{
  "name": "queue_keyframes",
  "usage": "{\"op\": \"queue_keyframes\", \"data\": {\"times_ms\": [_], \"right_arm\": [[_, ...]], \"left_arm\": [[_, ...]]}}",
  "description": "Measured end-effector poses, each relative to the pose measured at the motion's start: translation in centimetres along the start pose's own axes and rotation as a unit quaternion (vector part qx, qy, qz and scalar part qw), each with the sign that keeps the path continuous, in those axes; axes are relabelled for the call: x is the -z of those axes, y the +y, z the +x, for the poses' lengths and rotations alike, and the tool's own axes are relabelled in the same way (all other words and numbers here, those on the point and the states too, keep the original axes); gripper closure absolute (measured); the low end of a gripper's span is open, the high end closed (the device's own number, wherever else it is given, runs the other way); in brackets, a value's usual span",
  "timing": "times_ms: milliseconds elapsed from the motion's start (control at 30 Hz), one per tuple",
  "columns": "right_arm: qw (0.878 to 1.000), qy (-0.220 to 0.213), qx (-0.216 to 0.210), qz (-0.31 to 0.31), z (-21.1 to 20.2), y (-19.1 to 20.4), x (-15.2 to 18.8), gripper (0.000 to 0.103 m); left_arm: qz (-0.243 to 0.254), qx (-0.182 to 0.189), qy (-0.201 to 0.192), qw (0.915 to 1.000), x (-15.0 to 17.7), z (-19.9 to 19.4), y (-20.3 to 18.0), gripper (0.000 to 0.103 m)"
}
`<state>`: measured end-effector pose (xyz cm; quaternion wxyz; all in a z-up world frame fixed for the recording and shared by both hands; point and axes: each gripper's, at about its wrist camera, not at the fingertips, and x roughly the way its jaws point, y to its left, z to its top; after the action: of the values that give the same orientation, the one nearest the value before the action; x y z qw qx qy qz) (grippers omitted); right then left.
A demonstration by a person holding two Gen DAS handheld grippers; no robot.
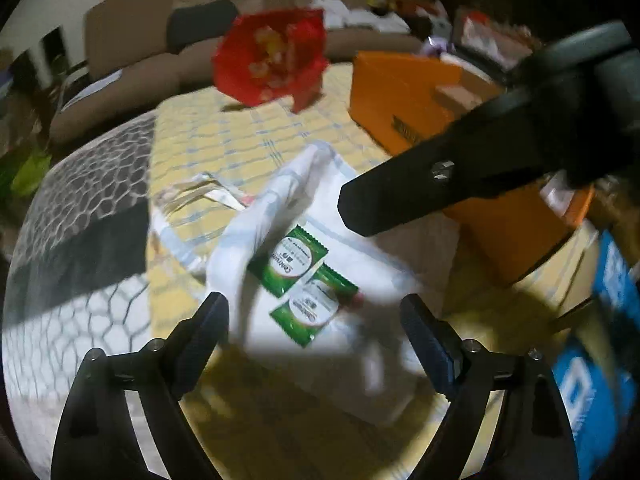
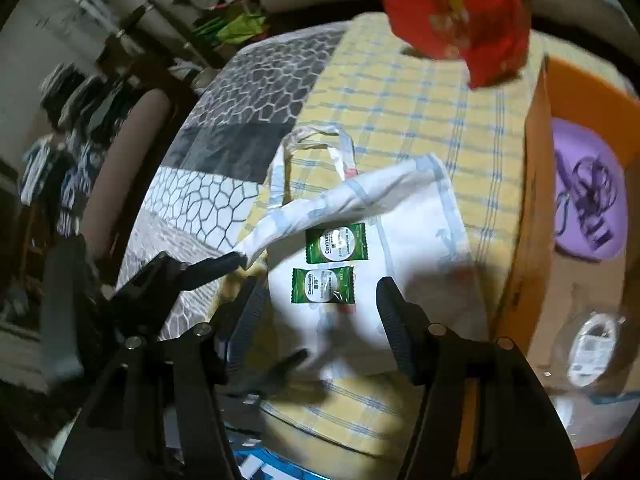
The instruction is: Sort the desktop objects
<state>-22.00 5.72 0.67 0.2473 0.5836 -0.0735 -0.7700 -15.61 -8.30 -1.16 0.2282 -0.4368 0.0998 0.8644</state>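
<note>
Nearest the left wrist camera, the left gripper (image 1: 314,312) hangs with its jaws spread wide, and nothing is pinched between them. Just beyond its fingertips lie two green sachets (image 1: 306,276) side by side on a white cloth bag (image 1: 360,248), whose folded edge rises along the left finger (the blur makes it hard to say whether they touch).

In the right wrist view the right gripper (image 2: 318,300) also stands with its jaws apart, gripping nothing; the nearer green sachet (image 2: 323,286) sits between and just past its fingertips, and the farther green sachet (image 2: 336,242) lies just beyond it. The other gripper's dark finger reaches in from the left and ends at the bag's folded edge.

The bag rests on a yellow checked tablecloth (image 2: 400,92). Beside the bag, at its upper left, lies a crumpled clear plastic bag (image 2: 316,140). To the right stands an orange box (image 2: 532,184) holding a purple item (image 2: 588,196) and a packet with a coiled white cable (image 2: 592,344).

Farther off, at the cloth's far edge, is a red box (image 1: 268,56) with yellowish contents. Beyond that runs a brown sofa (image 1: 132,40).
</note>
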Motion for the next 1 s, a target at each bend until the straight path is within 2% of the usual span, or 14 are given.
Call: {"op": "queue_keyframes", "data": {"times_ms": [67, 167, 300, 400, 467, 533, 633, 767, 833, 900, 1000], "right_arm": [[1.0, 0.0, 0.005, 0.006, 0.3, -0.6, -0.1, 0.052], [1.0, -0.002, 0.007, 0.013, 0.3, -1.5, -0.1, 0.052], [1.0, -0.008, 0.006, 0.015, -0.1, -2.1, -0.3, 0.052], [1.0, -0.009, 0.005, 0.011, -0.2, -2.0, -0.3, 0.052], [1.0, -0.01, 0.007, 0.008, -0.3, -1.8, -0.4, 0.052], [1.0, -0.011, 0.004, 0.008, -0.3, -1.7, -0.3, 0.052], [1.0, -0.011, 0.005, 0.014, 0.2, -1.6, -0.6, 0.052], [0.999, 0.0, -0.006, 0.034, 2.1, -1.8, -1.3, 0.052], [0.999, 0.001, 0.002, 0.05, 3.7, -2.3, -1.8, 0.058], [0.998, 0.005, 0.004, 0.064, 5.1, -2.8, -2.0, 0.069], [0.997, 0.011, -0.003, 0.079, 6.9, -3.4, -1.9, 0.069]], "left_arm": [[0.013, 0.02, 0.006, 0.9997, -0.4, 1.0, 0.3, 0.017], [0.04, 0.036, 0.018, 0.9984, -0.4, 2.5, 0.5, 0.018], [0.068, 0.034, 0.033, 0.9966, 0.3, 4.2, 0.3, 0.019], [0.056, 0.042, 0.016, 0.9974, 0.5, 4.3, 0.6, 0.022], [0.034, 0.046, 0.004, 0.9983, 0.3, 3.9, 1.3, 0.041], [0.005, 0.055, 0.002, 0.9985, 0.1, 3.7, 2.4, 0.067], [-0.019, 0.06, 0.0, 0.998, 0.0, 3.3, 3.5, 0.074], [-0.016, 0.054, -0.002, 0.9984, 0.1, 3.2, 3.4, 0.077], [-0.023, 0.058, -0.001, 0.9981, 0.3, 3.5, 3.5, 0.077], [-0.038, 0.066, -0.004, 0.9971, 0.4, 3.7, 3.8, 0.077], [-0.066, 0.087, -0.012, 0.9939, 0.7, 3.7, 4.6, 0.077]]}}
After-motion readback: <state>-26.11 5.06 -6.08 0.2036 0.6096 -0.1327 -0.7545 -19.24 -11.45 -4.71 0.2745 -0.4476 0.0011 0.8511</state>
